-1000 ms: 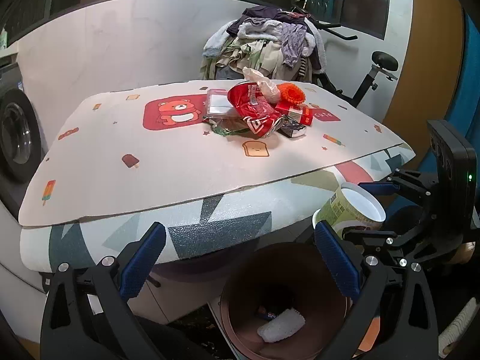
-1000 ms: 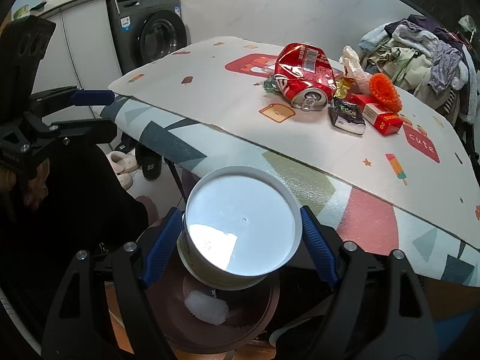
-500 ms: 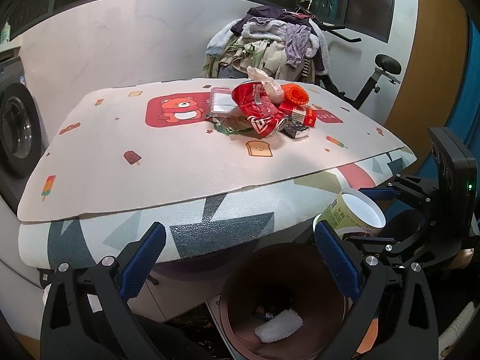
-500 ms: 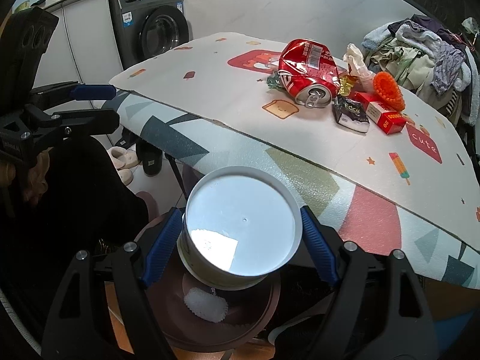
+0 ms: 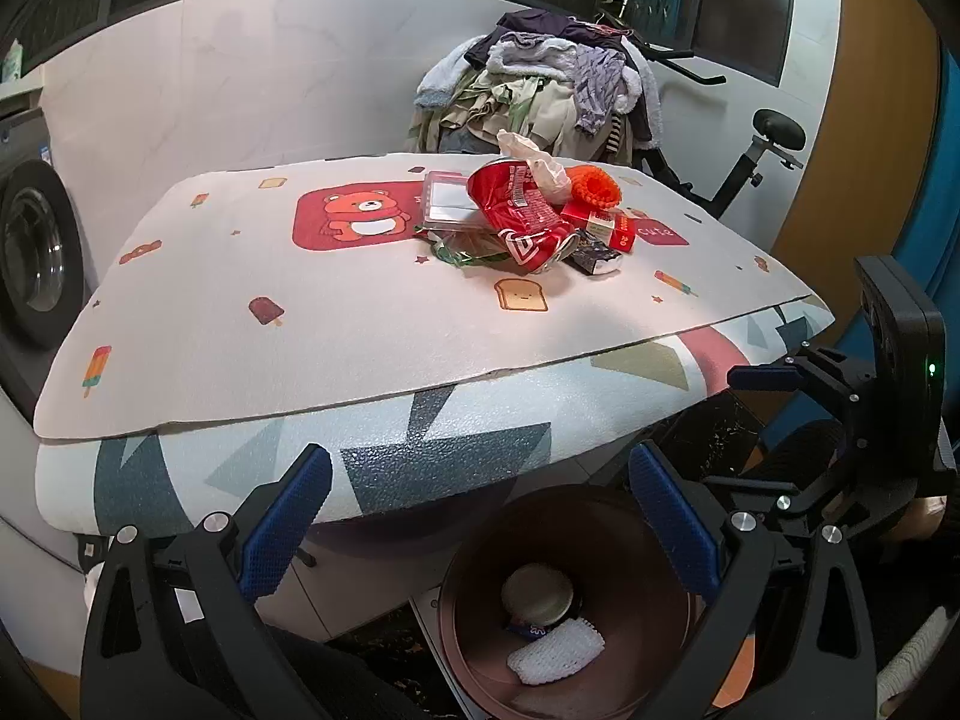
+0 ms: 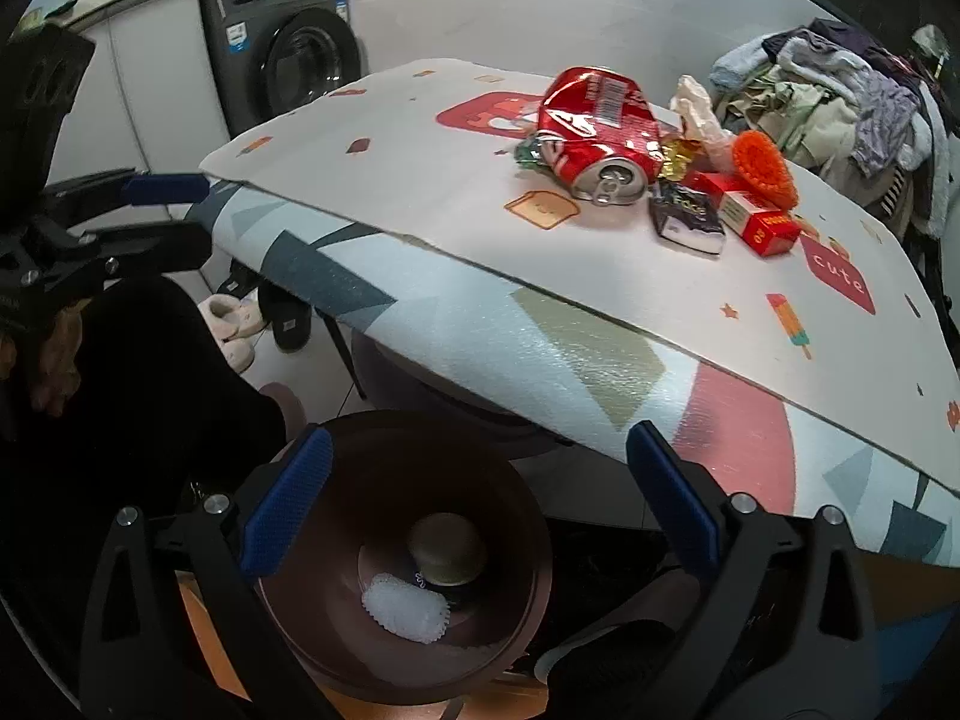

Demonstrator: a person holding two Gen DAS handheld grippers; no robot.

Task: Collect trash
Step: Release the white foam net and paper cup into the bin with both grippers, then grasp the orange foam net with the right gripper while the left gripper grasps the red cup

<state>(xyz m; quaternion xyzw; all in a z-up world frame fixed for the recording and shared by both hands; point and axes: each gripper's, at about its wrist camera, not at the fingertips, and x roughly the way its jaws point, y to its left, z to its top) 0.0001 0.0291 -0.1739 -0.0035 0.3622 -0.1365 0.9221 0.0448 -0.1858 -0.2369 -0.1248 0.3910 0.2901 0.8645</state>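
Observation:
A brown round bin (image 5: 570, 606) (image 6: 414, 576) stands on the floor below the table's front edge. Inside lie a paper cup (image 5: 537, 591) (image 6: 447, 546) and a white foam piece (image 5: 555, 651) (image 6: 405, 606). My left gripper (image 5: 480, 516) is open and empty above the bin. My right gripper (image 6: 480, 492) is open and empty above the bin; it also shows in the left wrist view (image 5: 774, 414). On the table sits a trash pile: a crushed red can (image 5: 522, 222) (image 6: 594, 132), a red box (image 6: 750, 213), a dark wrapper (image 6: 684, 216), an orange scrubber (image 6: 765, 168).
The table (image 5: 360, 312) has a cartoon-print mat over a foam pad. A washing machine (image 6: 288, 66) stands at the left. A heap of clothes (image 5: 540, 90) lies on an exercise bike behind the table. Slippers (image 6: 234, 324) lie on the floor.
My right gripper has opened and let go of the paper cup, which has dropped into the bin. The left gripper has stayed open.

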